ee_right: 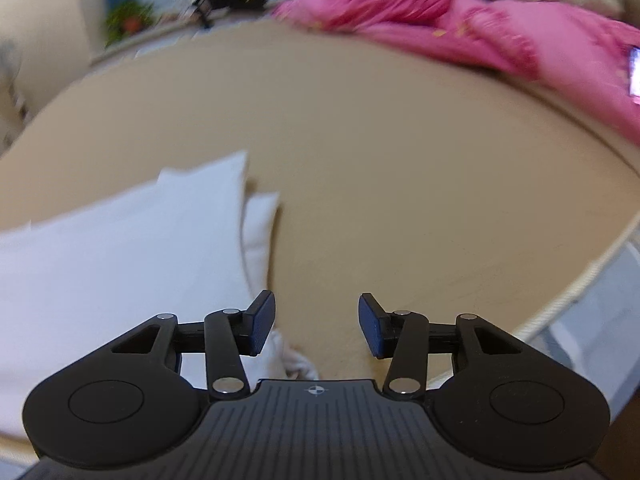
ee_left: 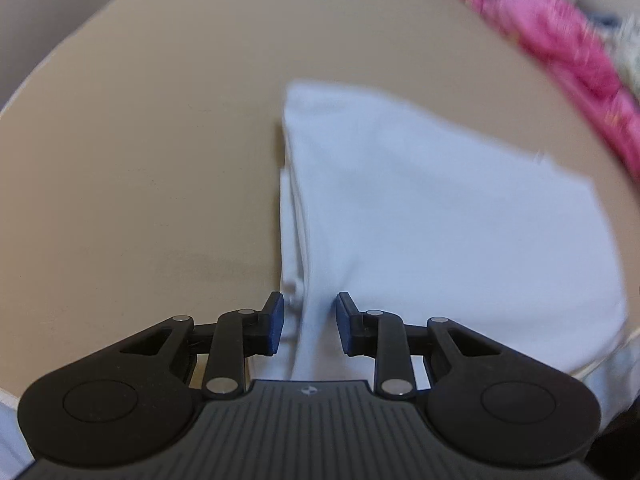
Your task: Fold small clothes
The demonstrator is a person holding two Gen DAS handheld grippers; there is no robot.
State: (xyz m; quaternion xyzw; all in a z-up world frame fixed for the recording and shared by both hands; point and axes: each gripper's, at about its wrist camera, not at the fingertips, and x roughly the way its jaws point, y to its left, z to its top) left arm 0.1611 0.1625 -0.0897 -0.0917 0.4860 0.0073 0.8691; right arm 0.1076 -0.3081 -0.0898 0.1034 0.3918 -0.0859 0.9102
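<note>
At the middle of the round tan table (ee_left: 140, 160), the folded white cloth garment (ee_left: 420, 208) could bunch if its ridge catches between the left gripper (ee_left: 310, 322)'s parted fingers, while the right gripper (ee_right: 316, 328), fingers apart and empty, sits at its 3 o'clock edge.

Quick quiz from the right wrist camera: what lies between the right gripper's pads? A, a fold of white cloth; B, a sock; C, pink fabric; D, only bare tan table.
D: the right gripper stands open over bare tan table, with the white garment off to its left.
</note>
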